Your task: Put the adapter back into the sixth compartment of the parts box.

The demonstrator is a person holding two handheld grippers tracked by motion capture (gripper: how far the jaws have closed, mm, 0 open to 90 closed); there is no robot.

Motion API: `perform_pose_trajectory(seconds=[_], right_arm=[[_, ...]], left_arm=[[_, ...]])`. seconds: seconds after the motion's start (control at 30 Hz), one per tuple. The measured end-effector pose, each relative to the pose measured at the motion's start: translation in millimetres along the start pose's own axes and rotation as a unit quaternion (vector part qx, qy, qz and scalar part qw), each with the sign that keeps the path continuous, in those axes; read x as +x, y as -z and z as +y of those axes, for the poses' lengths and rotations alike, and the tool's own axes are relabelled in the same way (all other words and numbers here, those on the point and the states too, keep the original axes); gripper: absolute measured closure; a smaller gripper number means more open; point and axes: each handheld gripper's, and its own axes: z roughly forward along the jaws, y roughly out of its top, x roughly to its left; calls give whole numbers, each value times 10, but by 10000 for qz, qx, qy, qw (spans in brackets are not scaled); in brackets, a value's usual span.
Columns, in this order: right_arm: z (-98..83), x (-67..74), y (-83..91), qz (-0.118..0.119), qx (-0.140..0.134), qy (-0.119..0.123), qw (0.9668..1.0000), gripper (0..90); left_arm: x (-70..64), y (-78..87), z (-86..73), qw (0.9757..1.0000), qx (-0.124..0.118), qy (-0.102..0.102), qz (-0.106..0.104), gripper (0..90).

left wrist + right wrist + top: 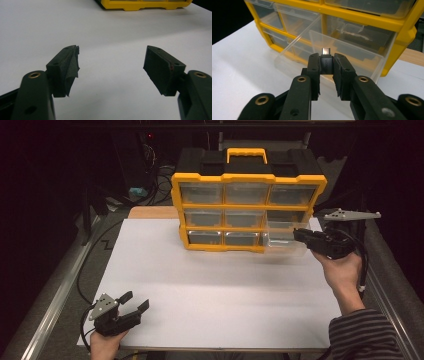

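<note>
Adapter (326, 61) sits pinched in our right gripper (326, 65), just above the pulled-out drawer (342, 47) of the organizer (248, 210); dropping it in and closing remain. Our left gripper (135, 301) waits well apart, jaws spread.

Dim room, bright tabletop, soft close-up focus

The room lay in near darkness across the upper part of the frame, with light falling mainly on the white tabletop (200, 290) at centre. A strip of bare wood (150, 212) showed at the table's far edge in the upper middle, and grey metal rails (55, 290) ran along the left and right sides. Dark cables (160, 177) lay tangled on the floor at upper left, near a small red light (150, 135).
</note>
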Motion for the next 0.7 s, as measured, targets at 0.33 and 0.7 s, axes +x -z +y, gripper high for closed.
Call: perform_pose_trajectory(seconds=[0.33, 0.7], right_arm=[[59, -41, -126, -209, 94, -66, 9997, 668], [10, 74, -10, -78, 9, 137, 9999, 563]], left_arm=[[6, 2, 0, 10000, 6, 11, -29, 289], [-3, -2, 1, 10000, 15, 1, -41, 290]])
